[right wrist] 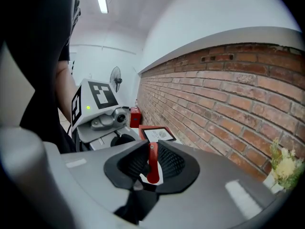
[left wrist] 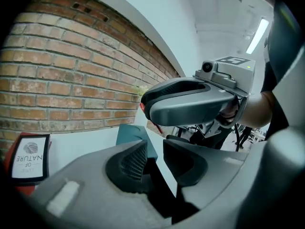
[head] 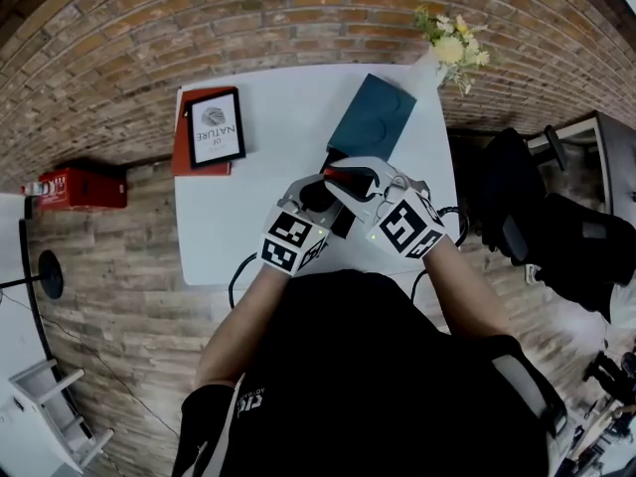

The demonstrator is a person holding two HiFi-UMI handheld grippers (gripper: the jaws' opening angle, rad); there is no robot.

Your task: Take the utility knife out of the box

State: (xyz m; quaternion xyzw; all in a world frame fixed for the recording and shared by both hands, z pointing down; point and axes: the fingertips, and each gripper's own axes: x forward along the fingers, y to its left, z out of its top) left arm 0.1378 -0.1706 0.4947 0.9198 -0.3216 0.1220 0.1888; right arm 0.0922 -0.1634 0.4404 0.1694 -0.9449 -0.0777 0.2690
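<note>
The fingers of the right gripper [right wrist: 151,168] are clamped on the red knife [right wrist: 152,156], held above the table [head: 248,217] towards its near edge. The fingers of the left gripper [left wrist: 155,160] stand apart, empty. The knife is clear of the box [head: 370,119] at the far edge, so removal appears complete.

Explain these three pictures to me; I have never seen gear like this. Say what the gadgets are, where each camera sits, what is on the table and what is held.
There is no robot: a person holds a two-jaw gripper in each hand. The head view comes from a camera on the person's head, looking down; the two gripper views come from cameras riding on each gripper, looking along its jaws. On the white table are a dark teal box, a black-framed print and a white vase of flowers. The right gripper is shut on a slim red utility knife, clear of the box. The left gripper is open, nothing between its jaws.
</note>
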